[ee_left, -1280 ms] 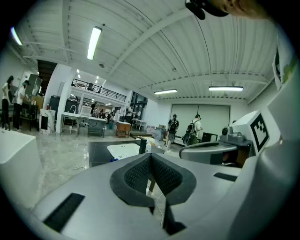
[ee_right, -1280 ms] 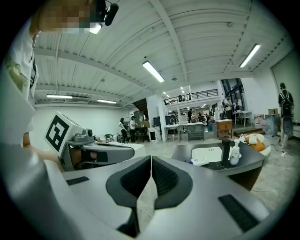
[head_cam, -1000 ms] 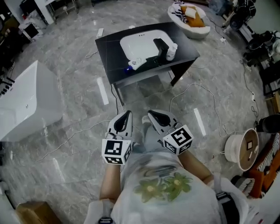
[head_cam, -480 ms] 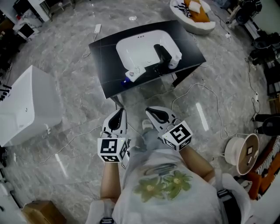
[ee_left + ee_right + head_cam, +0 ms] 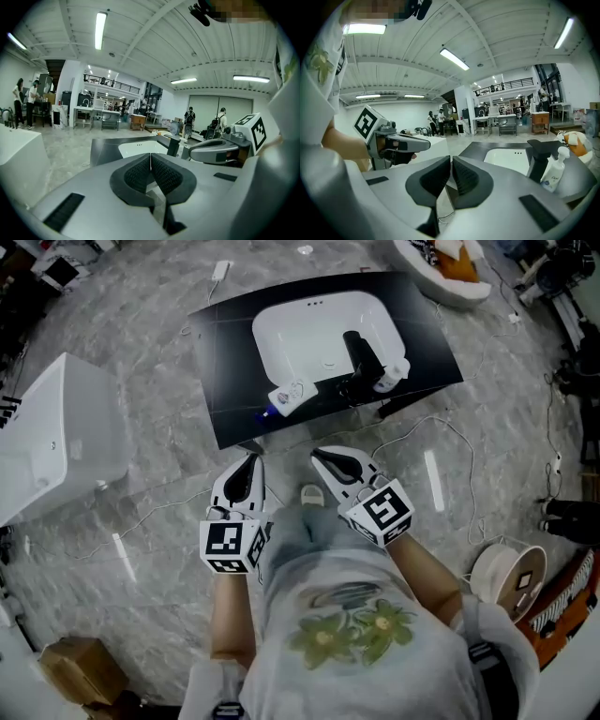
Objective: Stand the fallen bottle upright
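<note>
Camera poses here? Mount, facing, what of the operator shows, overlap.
Head view: on the head, steeply down at floor, table and sink; shirt, forearms, left gripper, right gripper show.
Left gripper view: on the left gripper, along its shut jaws toward the sink; right gripper at right.
Right gripper view: on the right gripper, along its shut jaws toward sink and upright bottle; left gripper at left.
Shared: all three see the sink; each gripper view sees the other gripper.
</note>
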A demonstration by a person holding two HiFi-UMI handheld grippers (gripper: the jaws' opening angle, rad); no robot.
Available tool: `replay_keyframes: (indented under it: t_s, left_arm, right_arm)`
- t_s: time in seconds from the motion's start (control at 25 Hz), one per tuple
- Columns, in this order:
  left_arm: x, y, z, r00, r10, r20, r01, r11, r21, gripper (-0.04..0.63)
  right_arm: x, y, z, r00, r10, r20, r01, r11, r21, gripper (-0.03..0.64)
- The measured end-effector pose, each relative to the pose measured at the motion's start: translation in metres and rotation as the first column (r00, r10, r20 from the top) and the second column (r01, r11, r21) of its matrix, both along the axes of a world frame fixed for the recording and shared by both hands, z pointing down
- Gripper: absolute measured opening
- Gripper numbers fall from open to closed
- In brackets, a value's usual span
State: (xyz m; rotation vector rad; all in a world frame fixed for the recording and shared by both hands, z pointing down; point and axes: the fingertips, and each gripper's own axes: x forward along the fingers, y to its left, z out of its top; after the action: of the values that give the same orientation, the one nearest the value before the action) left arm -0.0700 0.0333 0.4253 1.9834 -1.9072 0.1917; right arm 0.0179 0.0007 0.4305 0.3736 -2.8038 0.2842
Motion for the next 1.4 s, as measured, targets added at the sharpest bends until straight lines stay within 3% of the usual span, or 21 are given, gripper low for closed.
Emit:
replay_keyframes:
  t_s: [0.36,0.68,0.8,1.0,1.12,1.4]
  left_arm:
    - [-0.015,-0.027,0.026,1.000,-0.013,-0.003,0.012,0.998,-0.065,0.020]
    - [-0.035,-0.063,0.063,0.995,0.103,-0.007,-0.103,0.981,-0.162,0.041]
    - [-0.040,-0.074,0.080,0.986,0.165,-0.005,-0.163,0.966,-0.203,0.125]
    - [-0.054,-0.090,0.113,0.970,0.242,0.035,-0.225,0.940,-0.257,0.185]
    - [-0.057,-0.098,0.133,0.946,0.313,0.081,-0.278,0.915,-0.291,0.233]
    - [-0.059,-0.109,0.177,0.889,0.445,0.112,-0.379,0.849,-0.368,0.252]
  right_arm:
    - [-0.019,-0.029,0.018,1.000,-0.003,-0.018,0.003,1.000,-0.030,0.046]
    - [-0.046,-0.065,0.047,0.997,0.031,-0.076,-0.038,0.995,-0.094,0.046]
    - [-0.056,-0.076,0.057,0.994,0.037,-0.105,-0.048,0.993,-0.103,0.046]
    - [-0.073,-0.089,0.076,0.988,0.041,-0.146,-0.060,0.991,-0.123,0.046]
    - [-0.081,-0.095,0.087,0.986,0.055,-0.156,-0.076,0.988,-0.132,0.046]
    - [-0.091,-0.105,0.108,0.982,0.088,-0.170,-0.113,0.983,-0.146,0.046]
